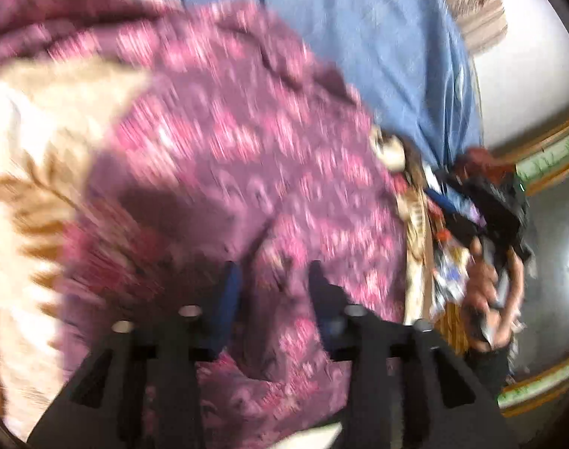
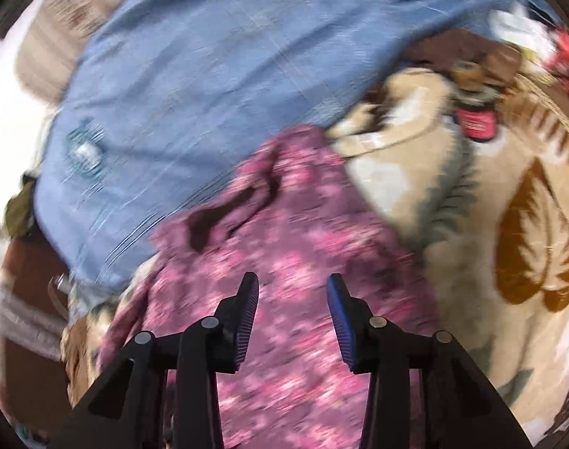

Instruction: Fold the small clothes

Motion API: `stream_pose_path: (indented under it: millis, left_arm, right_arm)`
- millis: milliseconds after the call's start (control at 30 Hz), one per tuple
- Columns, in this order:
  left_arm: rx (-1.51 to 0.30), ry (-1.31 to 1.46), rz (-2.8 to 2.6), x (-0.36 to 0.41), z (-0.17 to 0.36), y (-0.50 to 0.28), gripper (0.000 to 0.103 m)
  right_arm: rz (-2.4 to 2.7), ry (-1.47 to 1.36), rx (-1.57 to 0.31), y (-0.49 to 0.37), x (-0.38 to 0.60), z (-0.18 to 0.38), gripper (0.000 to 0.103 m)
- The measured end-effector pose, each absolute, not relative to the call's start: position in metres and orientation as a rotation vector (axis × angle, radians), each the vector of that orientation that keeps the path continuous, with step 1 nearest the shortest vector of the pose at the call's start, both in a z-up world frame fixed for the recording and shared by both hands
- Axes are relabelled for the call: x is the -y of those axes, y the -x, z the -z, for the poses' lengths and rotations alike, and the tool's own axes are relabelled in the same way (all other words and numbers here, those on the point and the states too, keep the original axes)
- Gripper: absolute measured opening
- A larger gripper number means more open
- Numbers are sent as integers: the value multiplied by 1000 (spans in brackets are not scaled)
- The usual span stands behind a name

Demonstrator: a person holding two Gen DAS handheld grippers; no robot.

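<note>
A purple garment with a pink print (image 1: 228, 142) lies spread over a beige blanket, blurred in both views. My left gripper (image 1: 275, 284) hovers over its near part, the blue pads apart and not pressing the cloth. In the right wrist view the same garment (image 2: 295, 254) runs from under the fingers up to a dark fold near the blue cloth. My right gripper (image 2: 293, 292) stands open above it, with only flat fabric showing between its fingers.
A blue cloth (image 2: 209, 75) lies beyond the garment (image 1: 359, 37). The beige blanket with brown leaf shapes (image 2: 508, 224) extends to the right. A small pink-red item (image 2: 475, 121) rests on it. A hand (image 1: 486, 292) grips a black tool at the left view's right edge.
</note>
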State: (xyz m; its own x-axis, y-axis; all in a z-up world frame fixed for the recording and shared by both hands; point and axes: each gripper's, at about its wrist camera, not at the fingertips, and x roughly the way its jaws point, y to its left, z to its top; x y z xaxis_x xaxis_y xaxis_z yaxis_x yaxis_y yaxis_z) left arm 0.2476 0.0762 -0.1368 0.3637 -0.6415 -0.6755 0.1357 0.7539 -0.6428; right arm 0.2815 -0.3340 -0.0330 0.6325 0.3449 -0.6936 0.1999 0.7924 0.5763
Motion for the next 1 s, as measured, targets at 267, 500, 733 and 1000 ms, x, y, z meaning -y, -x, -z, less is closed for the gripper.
stream_pose_path:
  millis: [267, 500, 733, 1000]
  left_arm:
    - [-881, 531, 104, -160, 98, -214, 53]
    - [-798, 824, -175, -273, 107, -196, 55]
    - [-739, 915, -382, -335, 138, -228, 55]
    - [-620, 887, -140, -323, 130, -239, 3]
  right_arm:
    - [-384, -601, -899, -247, 236, -5, 48]
    - [-578, -538, -935, -237, 147, -21, 49]
    - [-629, -494, -1004, -251, 89, -1, 50]
    - [-613, -469, -1079, -275, 53, 28, 50]
